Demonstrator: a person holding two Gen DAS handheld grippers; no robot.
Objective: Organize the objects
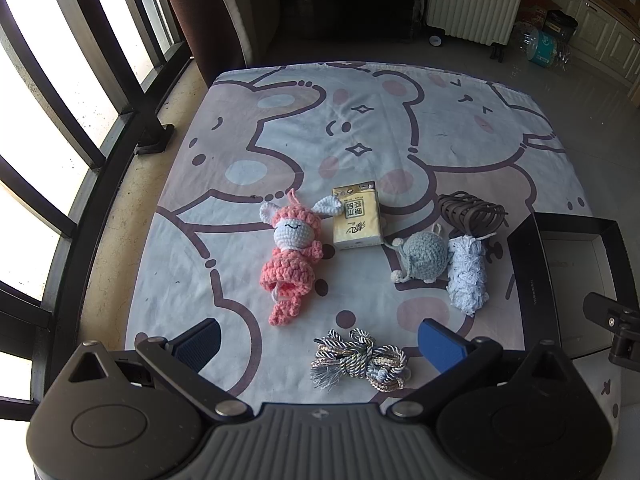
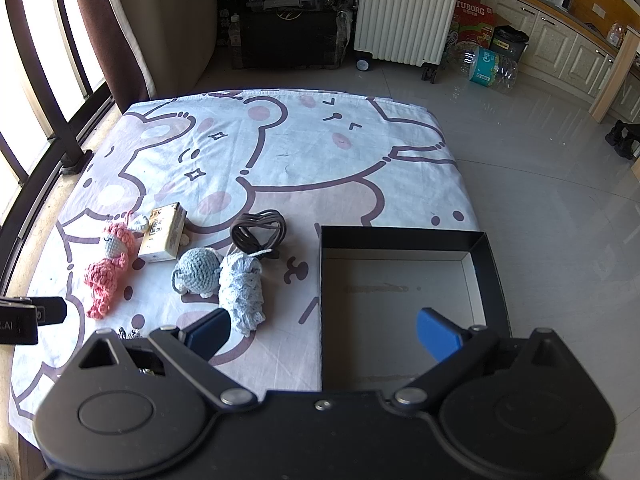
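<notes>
On the cartoon-print cloth (image 1: 360,136) lie a pink crochet doll (image 1: 290,252), a yellow tissue pack (image 1: 356,216), a grey crochet ball (image 1: 424,258), a pale blue yarn bundle (image 1: 468,272), a brown cord coil (image 1: 470,210) and a silver-blue twisted rope (image 1: 358,360). My left gripper (image 1: 320,346) is open, just above the rope. My right gripper (image 2: 324,336) is open and empty, over the near left wall of the empty black box (image 2: 490,264). The doll (image 2: 110,264), tissue pack (image 2: 164,236), grey ball (image 2: 198,270), yarn bundle (image 2: 242,290) and cord coil (image 2: 258,234) show left of it.
The box (image 1: 524,276) stands at the cloth's right edge. Window bars (image 1: 60,120) run along the left. A white radiator (image 2: 404,12), a dark cabinet (image 2: 288,32), a water bottle pack (image 2: 486,66) and cupboards (image 2: 560,48) stand on the tiled floor beyond the cloth.
</notes>
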